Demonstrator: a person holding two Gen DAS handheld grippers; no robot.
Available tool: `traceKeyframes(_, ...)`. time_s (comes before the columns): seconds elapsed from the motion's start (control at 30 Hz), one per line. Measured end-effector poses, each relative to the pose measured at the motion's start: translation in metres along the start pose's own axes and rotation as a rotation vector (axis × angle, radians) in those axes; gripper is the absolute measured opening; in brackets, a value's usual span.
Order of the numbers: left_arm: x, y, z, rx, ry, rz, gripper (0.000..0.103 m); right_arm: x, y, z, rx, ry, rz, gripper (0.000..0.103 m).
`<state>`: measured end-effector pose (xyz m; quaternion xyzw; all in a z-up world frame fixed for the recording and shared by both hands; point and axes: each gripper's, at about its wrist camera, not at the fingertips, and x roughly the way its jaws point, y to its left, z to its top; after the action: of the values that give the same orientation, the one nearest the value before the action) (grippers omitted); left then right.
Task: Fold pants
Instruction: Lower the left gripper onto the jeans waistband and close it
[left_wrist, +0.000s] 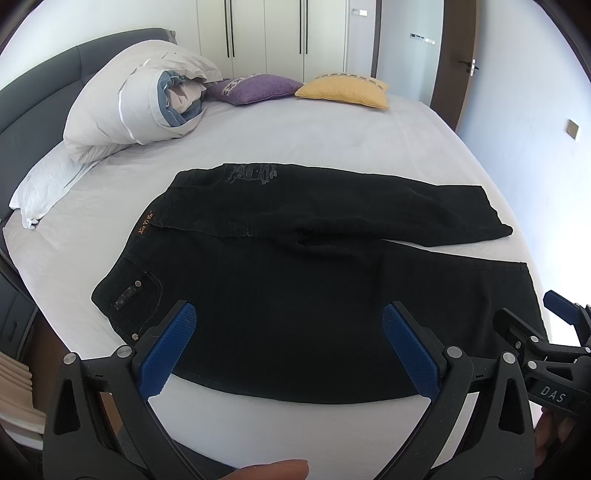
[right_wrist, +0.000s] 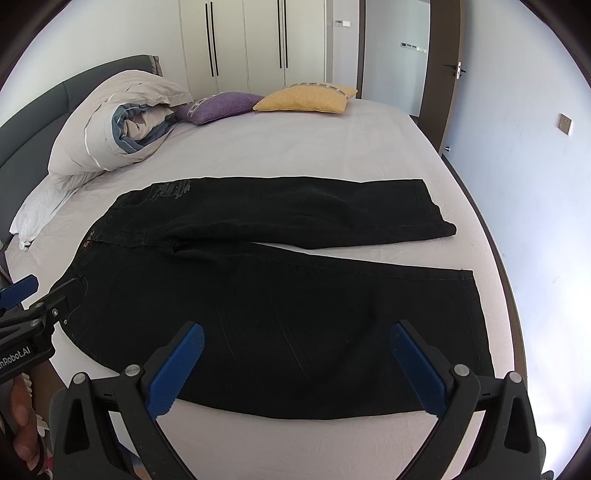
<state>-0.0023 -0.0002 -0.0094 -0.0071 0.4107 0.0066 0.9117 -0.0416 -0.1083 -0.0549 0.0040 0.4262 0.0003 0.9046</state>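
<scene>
I hold both grippers, left gripper (left_wrist: 290, 345) and right gripper (right_wrist: 297, 363), jaws released. Black pants (left_wrist: 314, 280) lie spread just ahead on the bed (left_wrist: 295, 136), legs apart, ready for folding.

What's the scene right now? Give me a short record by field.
surface: bed with a pale sheet
garment: black pants spread flat, waistband toward the left, legs pointing right, parted in a V
fold state: not yet folded
left gripper: jaws open, holding nothing, over the near edge by the waist
right gripper: jaws open, holding nothing, over the near leg
background: rolled duvet, purple cushion, yellow cushion
</scene>
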Motion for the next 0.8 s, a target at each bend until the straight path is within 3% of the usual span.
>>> traceKeyframes(0.07,0.005,0.005,0.003,-0.003,0.012,-0.016,0.103,0.003,-0.001,0.003,-0.007,-0.002,0.031,0.103)
traceKeyframes(0.2,0.020,0.030,0.023,-0.050,0.039,-0.079,0.103,0.013,-0.003,0.020,-0.051,0.005,0.185,0.103)
traceKeyframes(0.4,0.055,0.107,0.092,-0.278,0.023,-0.229,0.103,0.037,-0.002,0.084,-0.161,-0.044,0.391,0.103)
traceKeyframes(0.53,0.095,0.137,0.156,-0.227,-0.032,-0.157,0.103,0.072,0.008,0.131,-0.258,-0.045,0.485,0.103)
traceKeyframes(0.6,0.131,0.146,0.189,-0.179,0.018,-0.128,0.103,0.097,0.014,0.152,-0.301,-0.027,0.514,0.103)
traceKeyframes(0.7,0.189,0.163,0.225,-0.154,0.112,-0.141,0.103,0.133,0.019,0.175,-0.337,0.011,0.525,0.103)
traceKeyframes(0.8,0.243,0.180,0.246,-0.185,0.180,-0.080,0.102,0.159,0.020,0.185,-0.382,0.034,0.587,0.100)
